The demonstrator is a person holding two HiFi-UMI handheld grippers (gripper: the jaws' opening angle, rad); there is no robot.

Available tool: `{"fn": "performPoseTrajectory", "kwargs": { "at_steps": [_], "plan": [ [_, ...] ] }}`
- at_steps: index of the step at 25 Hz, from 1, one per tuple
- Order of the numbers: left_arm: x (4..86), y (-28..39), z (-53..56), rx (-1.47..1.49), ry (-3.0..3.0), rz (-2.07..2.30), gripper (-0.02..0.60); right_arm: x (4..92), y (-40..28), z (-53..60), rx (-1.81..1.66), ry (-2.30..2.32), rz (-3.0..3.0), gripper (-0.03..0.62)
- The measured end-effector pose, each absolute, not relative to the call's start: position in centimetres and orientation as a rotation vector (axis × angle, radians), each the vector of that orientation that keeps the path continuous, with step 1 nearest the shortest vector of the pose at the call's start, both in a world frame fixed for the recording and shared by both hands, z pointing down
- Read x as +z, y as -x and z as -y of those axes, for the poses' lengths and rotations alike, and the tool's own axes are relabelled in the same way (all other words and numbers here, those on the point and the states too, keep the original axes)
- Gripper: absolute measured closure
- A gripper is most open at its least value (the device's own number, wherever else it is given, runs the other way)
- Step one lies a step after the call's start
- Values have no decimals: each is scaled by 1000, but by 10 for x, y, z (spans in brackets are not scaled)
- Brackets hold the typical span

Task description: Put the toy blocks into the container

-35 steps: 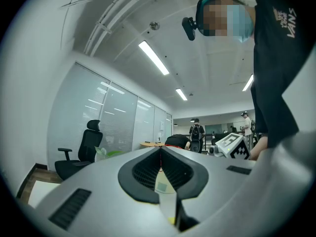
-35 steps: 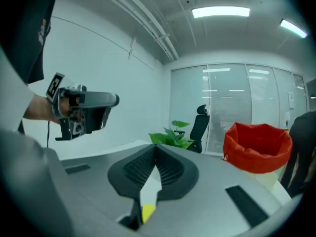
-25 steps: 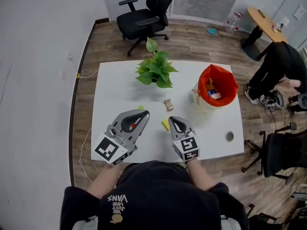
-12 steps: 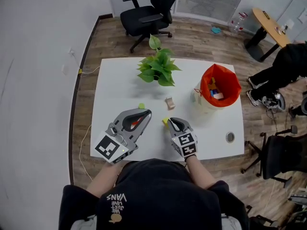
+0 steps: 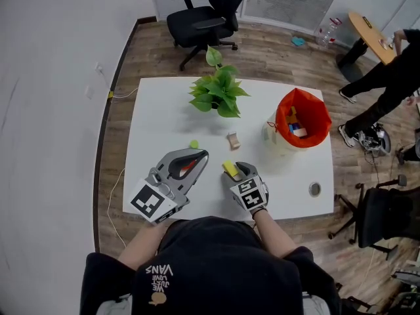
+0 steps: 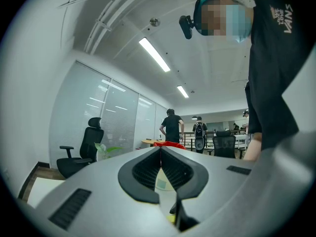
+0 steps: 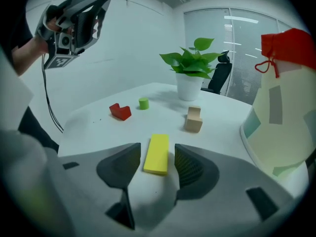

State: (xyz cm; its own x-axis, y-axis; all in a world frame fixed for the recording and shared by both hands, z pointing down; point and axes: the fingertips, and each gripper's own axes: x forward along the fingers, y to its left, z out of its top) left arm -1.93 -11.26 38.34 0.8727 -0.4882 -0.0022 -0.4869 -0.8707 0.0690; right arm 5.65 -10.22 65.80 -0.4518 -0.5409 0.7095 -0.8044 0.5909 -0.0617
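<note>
Right gripper view: the right gripper [image 7: 158, 154], its jaws just opened wide, straddles the flat yellow block [image 7: 157, 148] at lower centre without pressing it. It lies on the white table [image 7: 94, 127], left of the red-lined container [image 7: 284, 107]. Upper left, the left gripper [image 7: 98, 6] has its jaws together.

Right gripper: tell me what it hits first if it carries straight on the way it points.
Most likely the yellow block, lying flat on the white table between the jaws of the right gripper, which have just been opening and do not press it.
</note>
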Motion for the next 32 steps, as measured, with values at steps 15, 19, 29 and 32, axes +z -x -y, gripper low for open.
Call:
{"fn": "performPoseTrajectory", "kwargs": {
  "at_steps": [15, 19, 29, 32],
  "plan": [
    [385, 23, 112, -52, -2955, 799, 571, 660, -57, 100, 527, -1047, 2163, 437],
    [382, 22, 113, -57, -2962, 792, 571, 644, -58, 102, 514, -1079, 2195, 437],
    [379, 4, 108, -66, -2990, 707, 571, 554, -80, 119, 393, -1248, 2282, 437],
    [378, -2, 107, -75, -2997, 678, 571, 528, -90, 123, 354, -1299, 2288, 437]
  ]
}}
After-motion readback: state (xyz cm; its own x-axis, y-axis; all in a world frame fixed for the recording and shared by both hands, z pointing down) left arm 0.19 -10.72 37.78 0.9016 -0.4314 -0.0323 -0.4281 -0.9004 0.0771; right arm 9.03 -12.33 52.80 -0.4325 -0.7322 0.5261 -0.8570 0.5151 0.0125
